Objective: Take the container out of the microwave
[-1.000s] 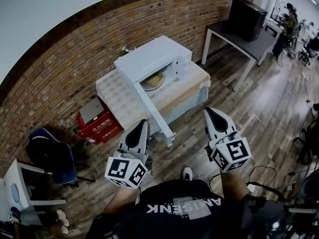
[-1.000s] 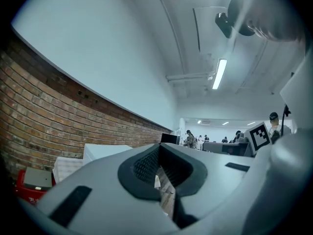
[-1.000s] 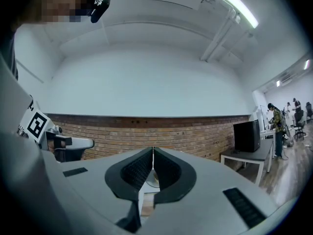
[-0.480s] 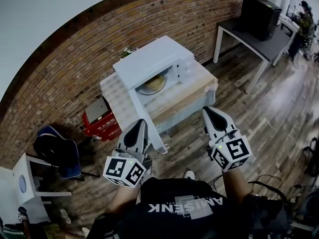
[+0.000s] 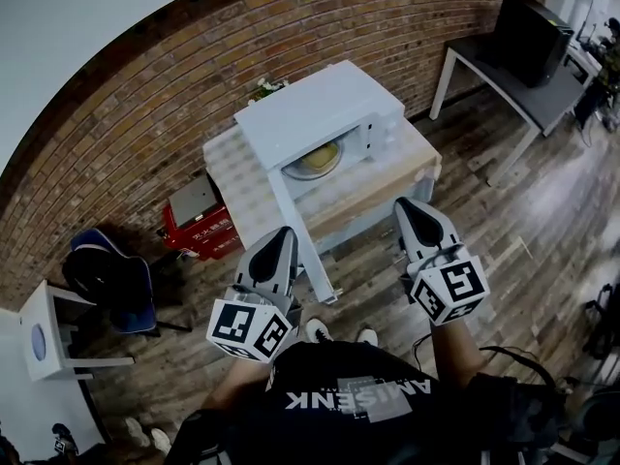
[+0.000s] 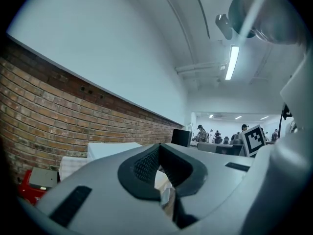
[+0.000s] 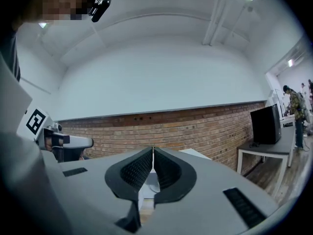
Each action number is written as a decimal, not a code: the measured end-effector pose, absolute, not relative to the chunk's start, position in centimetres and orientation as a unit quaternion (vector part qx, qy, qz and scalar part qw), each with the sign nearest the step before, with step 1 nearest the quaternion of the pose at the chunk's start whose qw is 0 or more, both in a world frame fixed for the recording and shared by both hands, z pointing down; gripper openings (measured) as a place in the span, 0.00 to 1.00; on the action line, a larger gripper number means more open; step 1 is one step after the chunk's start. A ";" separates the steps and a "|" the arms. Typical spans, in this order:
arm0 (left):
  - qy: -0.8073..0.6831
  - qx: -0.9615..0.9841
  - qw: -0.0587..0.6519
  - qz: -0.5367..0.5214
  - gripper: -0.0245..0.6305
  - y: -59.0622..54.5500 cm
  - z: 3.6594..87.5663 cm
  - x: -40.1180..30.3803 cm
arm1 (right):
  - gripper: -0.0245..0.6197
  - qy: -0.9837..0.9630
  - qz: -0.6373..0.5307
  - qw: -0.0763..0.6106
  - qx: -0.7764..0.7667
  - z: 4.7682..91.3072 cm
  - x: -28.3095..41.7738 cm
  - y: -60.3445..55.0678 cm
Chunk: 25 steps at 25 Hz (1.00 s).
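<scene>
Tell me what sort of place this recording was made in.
Probably a lab or open office rather than a kitchen: the microwave sits on a low stand by a brick wall, a desk with a black box stands nearby, and people are among desks farther off.

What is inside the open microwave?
A round yellowish container lies inside the microwave, near its opening. The microwave's top covers the rear of the inside, so anything there cannot be seen.
</scene>
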<state>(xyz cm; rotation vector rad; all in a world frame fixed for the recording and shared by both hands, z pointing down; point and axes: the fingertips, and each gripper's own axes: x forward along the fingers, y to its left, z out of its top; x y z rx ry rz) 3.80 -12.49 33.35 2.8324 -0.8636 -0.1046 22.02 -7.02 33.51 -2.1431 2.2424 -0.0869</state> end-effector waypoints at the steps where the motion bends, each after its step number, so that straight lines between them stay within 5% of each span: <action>1: -0.288 0.953 0.092 -0.036 0.05 -13.1 33.6 3.7 | 0.10 0.721 -0.028 0.012 -0.692 33.6 21.8 -7.7; 23: -0.305 0.944 0.113 -0.050 0.05 -21.9 36.8 1.2 | 0.11 0.765 -0.004 -0.106 -0.636 38.3 19.6 -22.6; 25: -0.325 0.937 0.114 -0.047 0.05 -22.3 36.8 1.6 | 0.16 0.780 -0.001 -0.113 -0.615 39.1 19.9 -24.2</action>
